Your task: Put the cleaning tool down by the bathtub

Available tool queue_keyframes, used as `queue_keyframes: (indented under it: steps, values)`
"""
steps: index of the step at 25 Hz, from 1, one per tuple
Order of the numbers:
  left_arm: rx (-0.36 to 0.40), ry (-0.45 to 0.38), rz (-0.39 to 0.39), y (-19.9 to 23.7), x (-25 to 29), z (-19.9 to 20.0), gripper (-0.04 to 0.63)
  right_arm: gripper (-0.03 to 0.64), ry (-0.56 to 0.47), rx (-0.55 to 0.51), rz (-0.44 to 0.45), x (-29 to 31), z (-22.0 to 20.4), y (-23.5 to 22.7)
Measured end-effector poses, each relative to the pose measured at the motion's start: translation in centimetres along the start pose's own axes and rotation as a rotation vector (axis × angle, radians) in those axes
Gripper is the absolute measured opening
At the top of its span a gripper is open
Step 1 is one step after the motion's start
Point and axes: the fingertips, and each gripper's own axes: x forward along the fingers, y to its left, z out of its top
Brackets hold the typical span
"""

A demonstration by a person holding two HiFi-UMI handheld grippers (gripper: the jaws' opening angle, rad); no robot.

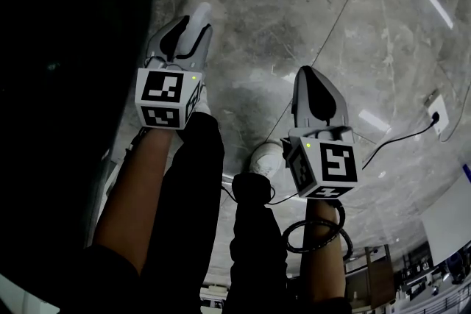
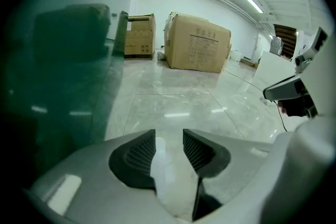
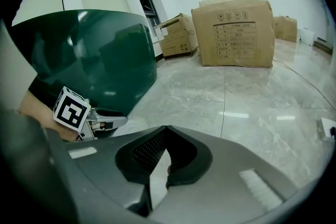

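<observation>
Left tool (image 2: 169,138) is narrow: jaws a small gap apart, only floor (image 2: 173,102) shows between them, nothing held. Right tool (image 3: 165,132) is closed, jaw tips touching, empty. Both are held low over the grey marble floor and point forward, with the right tool just right of the left one and apart from it. A dark green tub (image 3: 89,55), probably the bathtub, stands close on the left of the left tool, its wall running alongside. From the right tool it lies ahead-left, behind the left tool. Cardboard boxes (image 3: 236,31) sit on the floor well ahead of both tools. A black cable (image 1: 397,137) lies on the floor right of the right tool. The person's legs (image 1: 191,180) in dark trousers are below both tools in the head view.
</observation>
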Motion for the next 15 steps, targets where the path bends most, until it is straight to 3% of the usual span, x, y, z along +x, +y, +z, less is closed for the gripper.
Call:
queue_keyframes:
  steps: [6,15]
  values:
    - [0.005,-0.008,0.001,-1.2,-2.5,3.2,0.121,0.011,-0.028,0.001,0.003,-2.4,3.3,0.6]
    - [0.029,-0.084,-0.003,-3.5,-6.8,9.6,0.067,0.011,-0.07,0.028,0.011,-5.7,8.0,2.0]
